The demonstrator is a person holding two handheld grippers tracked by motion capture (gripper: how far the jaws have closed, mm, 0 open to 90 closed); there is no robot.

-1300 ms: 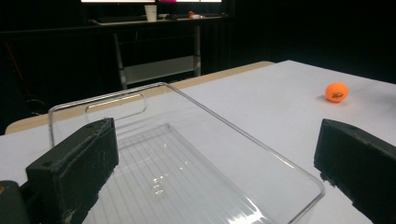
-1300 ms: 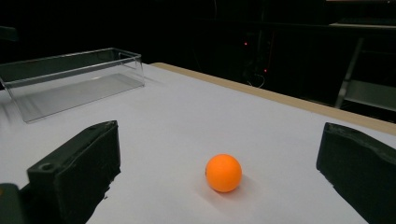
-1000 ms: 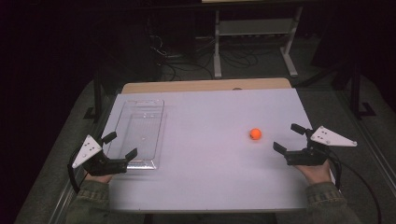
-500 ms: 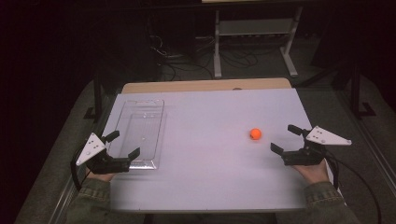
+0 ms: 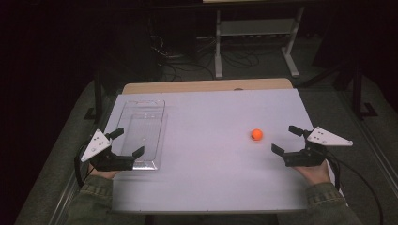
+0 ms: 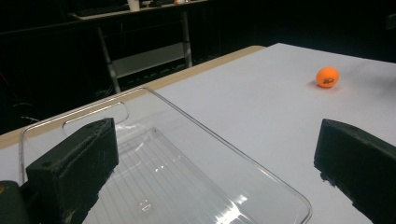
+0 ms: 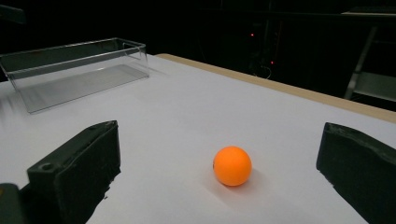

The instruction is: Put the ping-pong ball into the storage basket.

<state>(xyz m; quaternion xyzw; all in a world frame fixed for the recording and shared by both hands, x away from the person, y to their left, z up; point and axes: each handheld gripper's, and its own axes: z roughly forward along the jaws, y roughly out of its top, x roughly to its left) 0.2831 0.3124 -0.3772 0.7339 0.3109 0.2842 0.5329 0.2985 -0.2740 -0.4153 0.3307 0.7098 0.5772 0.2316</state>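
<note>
- The orange ball [image 5: 256,135] sits loose on the white table [image 5: 211,178], just ahead of the right claw [image 5: 285,139] and a touch to its inner side; in the right gripper view the ball [image 7: 232,165] lies between the two jaws but still beyond their tips.
- That right claw is spread wide and holds nothing, with nothing touching either jaw.
- A second ago it sat a shade farther forward; it has drifted slightly back toward the person, so the gap to the ball has not closed and the grab looks not yet begun.
- Over on the other side, the left claw [image 5: 126,143] is wide open too, empty, its jaws straddling the near end of the clear tray [image 5: 141,129].
- It has slipped a little lower along that near end, barely a shift.
- From the left gripper view the ball [image 6: 327,77] is well off to the far right, the tray [image 6: 187,186] right under the jaws.
- My read: ball goes to the tray, and the reach is still to come.
</note>
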